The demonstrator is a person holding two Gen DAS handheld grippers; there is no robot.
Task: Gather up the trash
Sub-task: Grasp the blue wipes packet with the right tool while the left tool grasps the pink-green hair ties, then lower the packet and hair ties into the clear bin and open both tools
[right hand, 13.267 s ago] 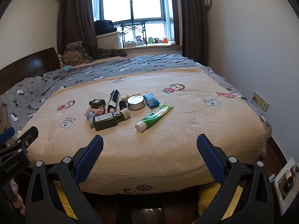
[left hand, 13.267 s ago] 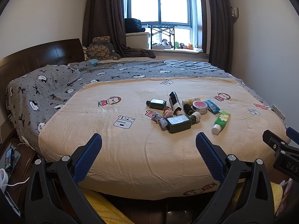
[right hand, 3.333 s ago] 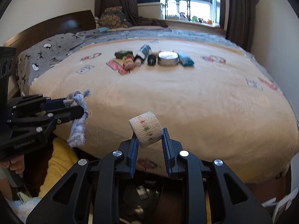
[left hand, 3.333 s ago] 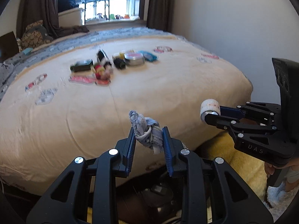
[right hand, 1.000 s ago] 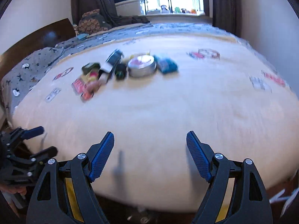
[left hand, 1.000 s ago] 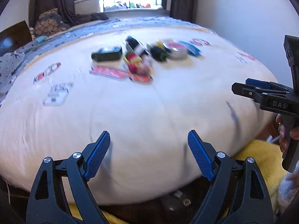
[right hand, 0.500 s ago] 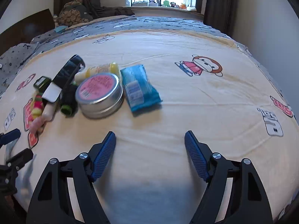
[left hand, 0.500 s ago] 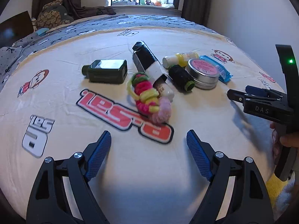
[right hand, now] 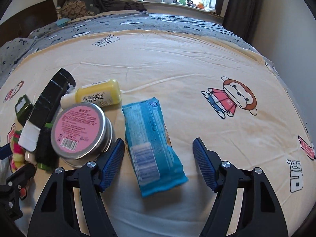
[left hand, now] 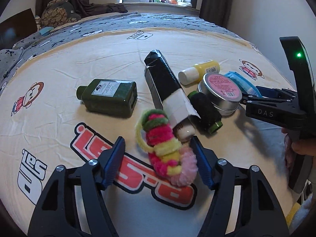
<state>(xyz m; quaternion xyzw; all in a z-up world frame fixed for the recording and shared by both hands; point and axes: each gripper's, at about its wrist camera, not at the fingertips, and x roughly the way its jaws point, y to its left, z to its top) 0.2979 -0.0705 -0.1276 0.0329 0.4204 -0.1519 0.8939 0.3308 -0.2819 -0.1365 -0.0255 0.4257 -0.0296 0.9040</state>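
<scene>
Left wrist view: left gripper (left hand: 158, 159) closer in than half second ago, jaws just narrowing yet open, fuzzy pink-yellow bundle (left hand: 165, 150) between pads, not pinched. Right gripper (right hand: 159, 163) likewise advanced, jaws narrowing, open, straddling blue packet (right hand: 152, 144) on cream sheet (right hand: 187, 65). Beyond: pink-lidded tin (right hand: 79, 126), yellow bottle (right hand: 98, 94), black carton (left hand: 164, 85), green bottle (left hand: 110, 96).

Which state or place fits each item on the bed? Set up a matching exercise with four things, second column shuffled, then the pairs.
1. fuzzy hair ties
2. blue packet
3. round tin
4. green bottle

a. pink label on the lid
b. lying on its side, far left of the pile
c. between the left gripper's open jaws
d. between the right gripper's open jaws

Pairs: 1-c, 2-d, 3-a, 4-b
</scene>
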